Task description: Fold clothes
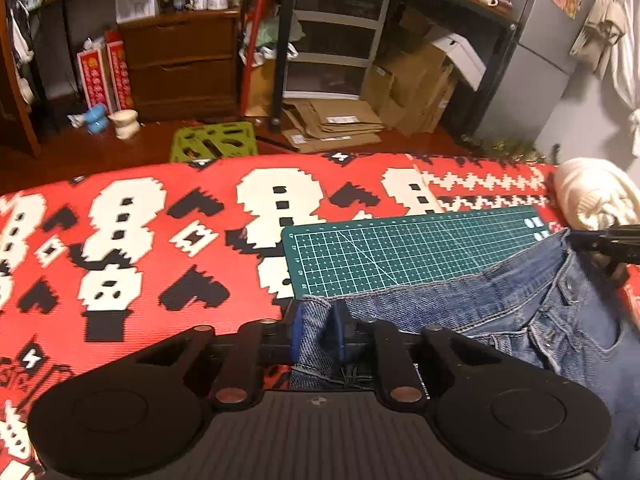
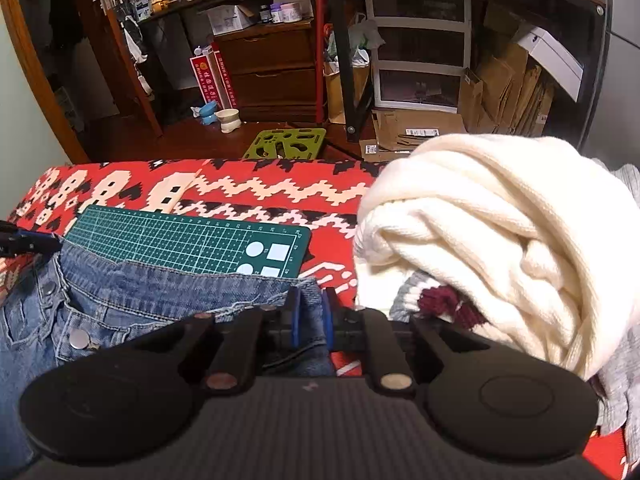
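Blue jeans [image 1: 500, 316] lie across the near edge of a green cutting mat [image 1: 404, 252] on the red patterned cloth. My left gripper [image 1: 318, 330] is shut on the left end of the denim waistband, with fabric pinched between its blue pads. In the right wrist view the same jeans [image 2: 132, 300] stretch leftward, and my right gripper [image 2: 310, 318] is shut on the waistband's right end. The tip of the right gripper [image 1: 608, 244] shows at the far right of the left wrist view, and the left one [image 2: 24, 242] shows at the left edge of the right wrist view.
A heap of cream knitwear [image 2: 500, 248] with a maroon and grey garment [image 2: 436, 304] under it sits right of the jeans. The cutting mat [image 2: 192, 244] lies behind them. Beyond the table edge are a green stool [image 2: 286, 144], drawers and cardboard boxes [image 2: 508, 88].
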`<act>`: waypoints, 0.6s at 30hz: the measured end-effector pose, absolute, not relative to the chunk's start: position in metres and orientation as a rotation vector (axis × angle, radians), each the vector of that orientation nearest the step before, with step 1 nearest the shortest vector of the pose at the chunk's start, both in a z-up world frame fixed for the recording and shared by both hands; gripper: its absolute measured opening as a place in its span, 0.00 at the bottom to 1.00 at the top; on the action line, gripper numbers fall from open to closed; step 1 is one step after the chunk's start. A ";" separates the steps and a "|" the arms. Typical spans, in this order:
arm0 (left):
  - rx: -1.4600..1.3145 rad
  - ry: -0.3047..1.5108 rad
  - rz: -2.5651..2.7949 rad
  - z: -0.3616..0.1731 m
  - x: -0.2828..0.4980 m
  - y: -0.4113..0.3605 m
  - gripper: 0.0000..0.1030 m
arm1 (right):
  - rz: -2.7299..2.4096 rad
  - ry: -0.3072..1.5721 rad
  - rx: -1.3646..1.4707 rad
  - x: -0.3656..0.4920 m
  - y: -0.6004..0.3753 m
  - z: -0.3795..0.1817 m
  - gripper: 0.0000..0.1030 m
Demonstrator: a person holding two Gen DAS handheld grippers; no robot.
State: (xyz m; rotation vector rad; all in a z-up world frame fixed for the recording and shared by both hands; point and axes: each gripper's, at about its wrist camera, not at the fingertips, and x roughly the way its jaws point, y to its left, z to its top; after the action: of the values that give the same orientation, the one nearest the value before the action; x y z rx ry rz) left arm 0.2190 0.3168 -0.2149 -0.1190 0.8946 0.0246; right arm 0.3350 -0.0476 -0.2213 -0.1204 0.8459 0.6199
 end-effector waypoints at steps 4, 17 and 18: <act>-0.003 0.859 0.090 -0.210 0.211 0.299 0.07 | 0.572 0.806 -0.180 0.326 -0.041 -0.220 0.02; 0.064 0.800 0.200 -0.200 0.203 0.292 0.15 | 0.576 0.729 -0.187 0.307 -0.027 -0.196 0.06; 0.052 0.784 0.201 -0.196 0.201 0.292 0.14 | 0.620 0.725 -0.187 0.303 -0.021 -0.193 0.06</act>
State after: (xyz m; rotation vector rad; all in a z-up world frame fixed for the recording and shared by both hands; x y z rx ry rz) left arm 0.2012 0.2923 -0.1956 0.0521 0.7838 0.2011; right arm 0.3034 -0.0208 -0.1927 -0.1865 0.7255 0.6195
